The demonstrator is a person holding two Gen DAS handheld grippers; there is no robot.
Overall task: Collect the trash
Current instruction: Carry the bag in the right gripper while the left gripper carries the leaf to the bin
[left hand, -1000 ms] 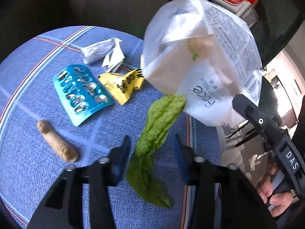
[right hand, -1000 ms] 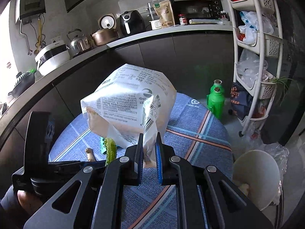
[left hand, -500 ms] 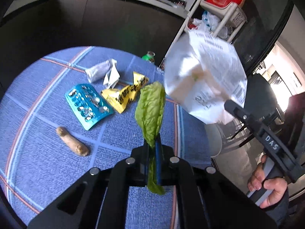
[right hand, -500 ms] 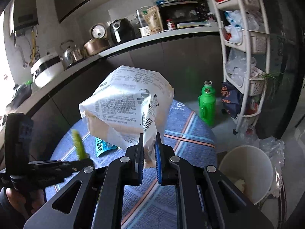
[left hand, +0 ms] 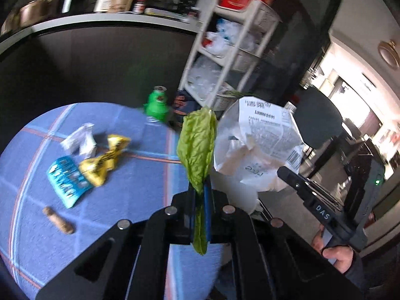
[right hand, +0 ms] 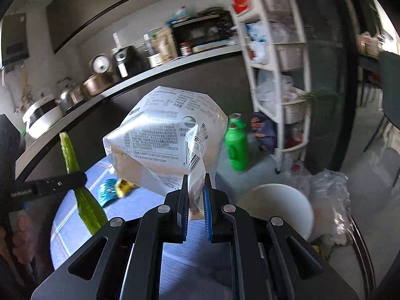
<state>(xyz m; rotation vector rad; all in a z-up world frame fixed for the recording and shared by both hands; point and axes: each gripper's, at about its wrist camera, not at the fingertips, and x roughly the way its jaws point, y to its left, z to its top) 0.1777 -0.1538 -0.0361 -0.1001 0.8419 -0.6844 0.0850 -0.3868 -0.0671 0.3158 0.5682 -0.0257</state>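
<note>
Trouble is most likely coming from the limp green lettuce leaf (left hand: 197, 147), which the left gripper (left hand: 199, 195) is pinching only by its narrow lower stem while the broad upper blade is standing free above the jaws and a tail is hanging below them. A thin, soft stem may be sliding in that grip, and a quick swing could be shaking it loose onto the blue plaid tablecloth (left hand: 140, 185) or the floor.

The right gripper (right hand: 195, 200) is clamping one crumpled corner of the printed white plastic packaging bag (right hand: 167, 135), which is puffing out in the air over the table edge. Held by so little, the bag may be tearing free or catching air and missing the round white waste bin (right hand: 282, 205) sitting on the floor just beyond the table, to the right.

Still lying on the cloth are the turquoise blister pack (left hand: 66, 180), yellow crinkled wrapper (left hand: 105, 160), white crumpled wrapper (left hand: 80, 142) and brown ginger piece (left hand: 57, 220); a low pass by either arm could be sweeping these off.
</note>
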